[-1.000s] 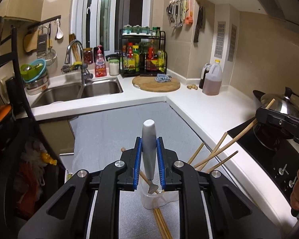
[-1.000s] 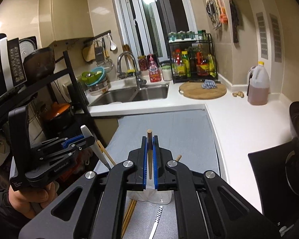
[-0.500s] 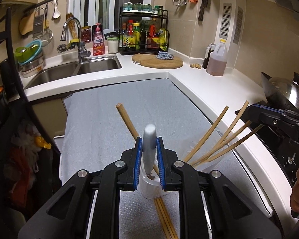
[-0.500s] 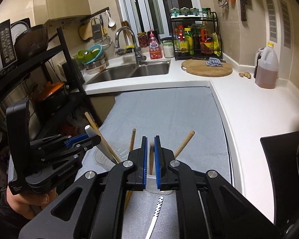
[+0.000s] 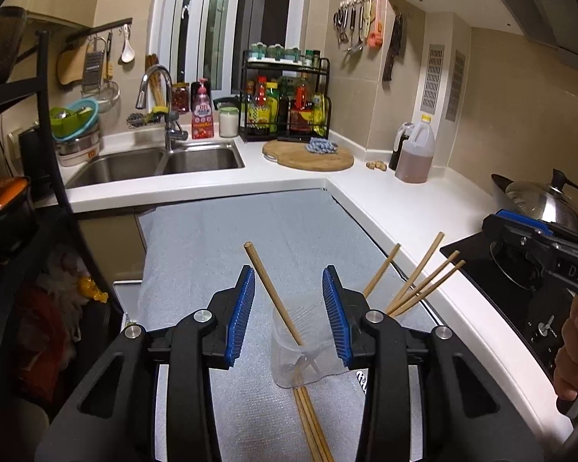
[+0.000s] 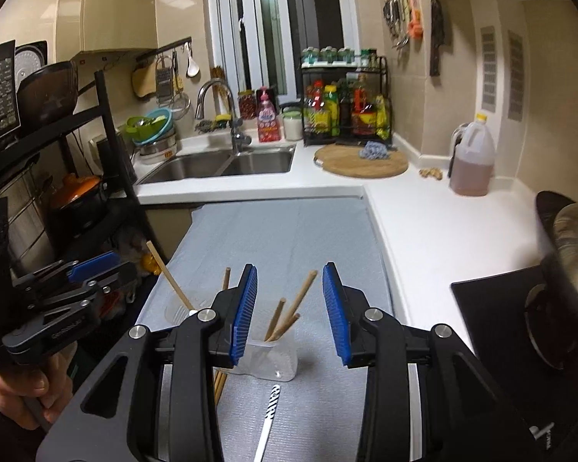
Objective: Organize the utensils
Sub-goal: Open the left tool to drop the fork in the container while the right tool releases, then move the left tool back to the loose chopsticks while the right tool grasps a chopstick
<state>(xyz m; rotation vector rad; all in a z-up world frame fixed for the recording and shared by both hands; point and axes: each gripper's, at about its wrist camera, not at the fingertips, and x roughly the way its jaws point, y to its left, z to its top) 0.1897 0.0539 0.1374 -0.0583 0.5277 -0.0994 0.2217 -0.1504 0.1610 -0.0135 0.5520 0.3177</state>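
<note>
- Counter (image 5: 385, 200), grey mat (image 5: 250, 231): two clear cups stand on it; nudge one and it could tip, spilling chopsticks.
- Left gripper (image 5: 288, 317): fingers spread, empty; left cup (image 5: 304, 354) with one chopstick (image 5: 271, 292) sits between them, at 6 o'clock.
- Right gripper (image 6: 289, 313): fingers apart, empty; right cup (image 6: 267, 360) of chopsticks (image 6: 287, 313) between them; striped utensil (image 6: 267, 415) at 6 o'clock.

Chopsticks (image 6: 285, 315) jut from clear cup (image 6: 267, 362) between right gripper (image 6: 289, 308) pads; grey mat (image 6: 289, 238) beyond bare; wok (image 6: 570, 269) crowds right.
</note>
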